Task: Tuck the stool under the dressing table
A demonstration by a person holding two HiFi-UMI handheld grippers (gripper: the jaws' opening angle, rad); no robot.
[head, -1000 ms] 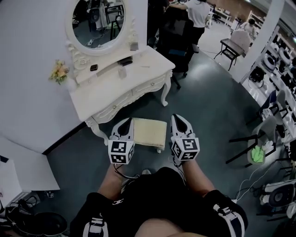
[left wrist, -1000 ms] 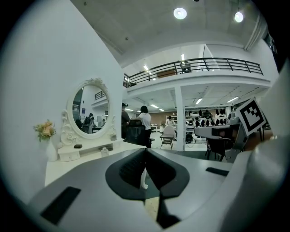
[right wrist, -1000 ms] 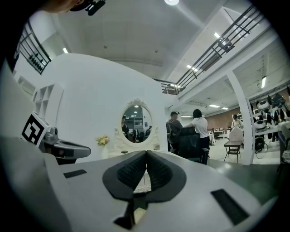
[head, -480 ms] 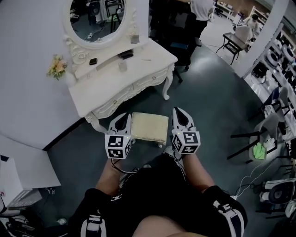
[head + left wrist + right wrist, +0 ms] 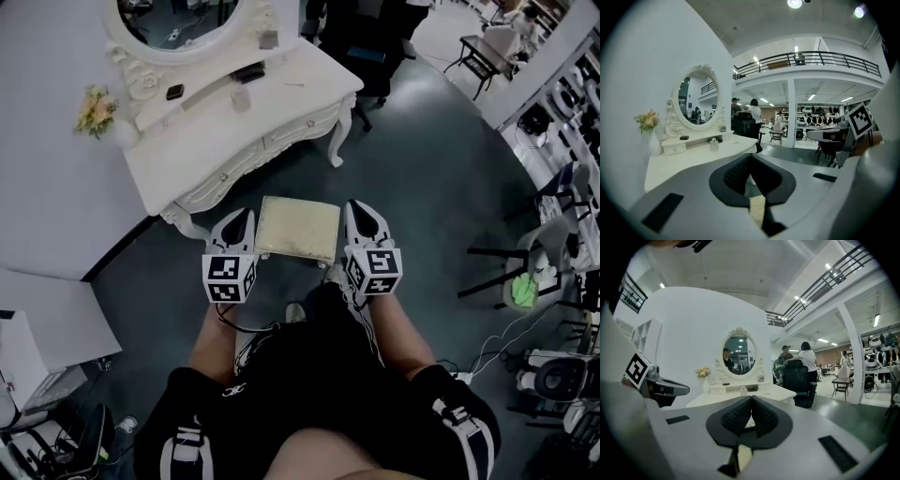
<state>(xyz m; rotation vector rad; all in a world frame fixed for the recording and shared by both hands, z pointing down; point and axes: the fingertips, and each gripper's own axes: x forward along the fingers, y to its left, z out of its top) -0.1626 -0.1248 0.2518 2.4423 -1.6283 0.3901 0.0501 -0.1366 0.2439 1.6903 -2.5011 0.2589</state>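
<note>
A small stool (image 5: 298,228) with a cream cushioned top stands on the dark floor in front of the white dressing table (image 5: 225,150). My left gripper (image 5: 240,221) hangs shut just off the stool's left side, and my right gripper (image 5: 360,213) hangs shut just off its right side. Neither holds anything. In the left gripper view the shut gripper (image 5: 750,158) points toward the dressing table (image 5: 693,157), with a sliver of the cushion (image 5: 757,209) below it. The right gripper (image 5: 751,401) in its own view is shut too, facing the oval mirror (image 5: 738,356).
A vase of flowers (image 5: 97,112) and small items sit on the tabletop. A black office chair (image 5: 366,47) stands beyond the table's right end. A dark side table (image 5: 483,52), chairs and cables (image 5: 506,347) lie to the right. The person's legs (image 5: 300,394) fill the near floor.
Both grippers have dropped lower and come closer to the stool's sides, staying shut. The head view has shifted, so the dressing table sits higher in the picture.
</note>
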